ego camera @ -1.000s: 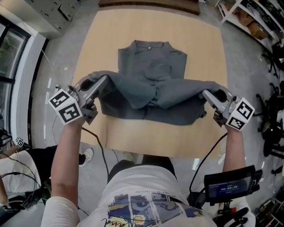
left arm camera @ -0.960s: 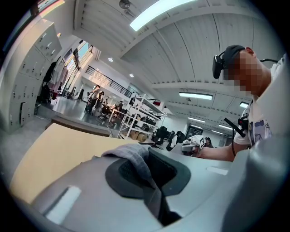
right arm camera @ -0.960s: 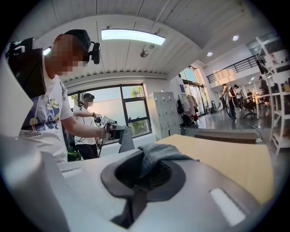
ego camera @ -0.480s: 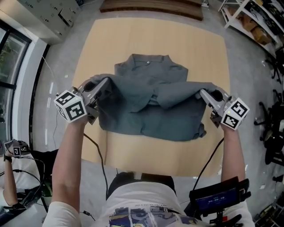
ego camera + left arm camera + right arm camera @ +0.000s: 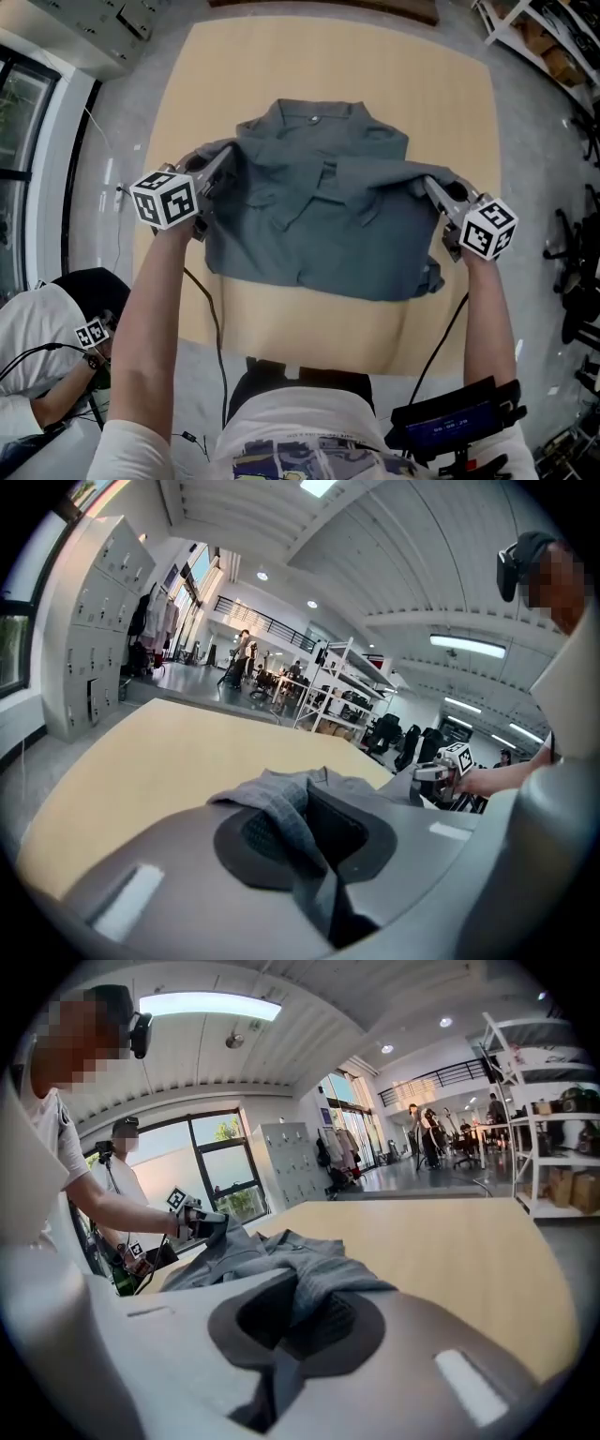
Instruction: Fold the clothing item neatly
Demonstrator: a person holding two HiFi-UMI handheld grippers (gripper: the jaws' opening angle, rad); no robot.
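A grey collared shirt [image 5: 319, 211] lies on the light wooden table [image 5: 319, 75], collar at the far side. Its near edge is lifted and doubled over toward the collar. My left gripper [image 5: 223, 159] pinches the left corner of that edge. Grey cloth [image 5: 281, 808] sits between its jaws, which have just been opening slightly. My right gripper [image 5: 429, 185] is shut on the right corner, with fabric [image 5: 314, 1274] bunched between its jaws. Both grippers hang low over the shirt's shoulders. The cloth sags between them.
The table's near edge [image 5: 309, 352] is close to my body. A seated person [image 5: 37, 356] is at the lower left on the floor. Shelving [image 5: 553, 47] and chairs [image 5: 577, 281] stand to the right. A screen device [image 5: 455, 429] hangs at my waist.
Both grippers have carried the lifted edge away from me and downward, toward the collar. The folded layer now covers more of the shirt's upper half.
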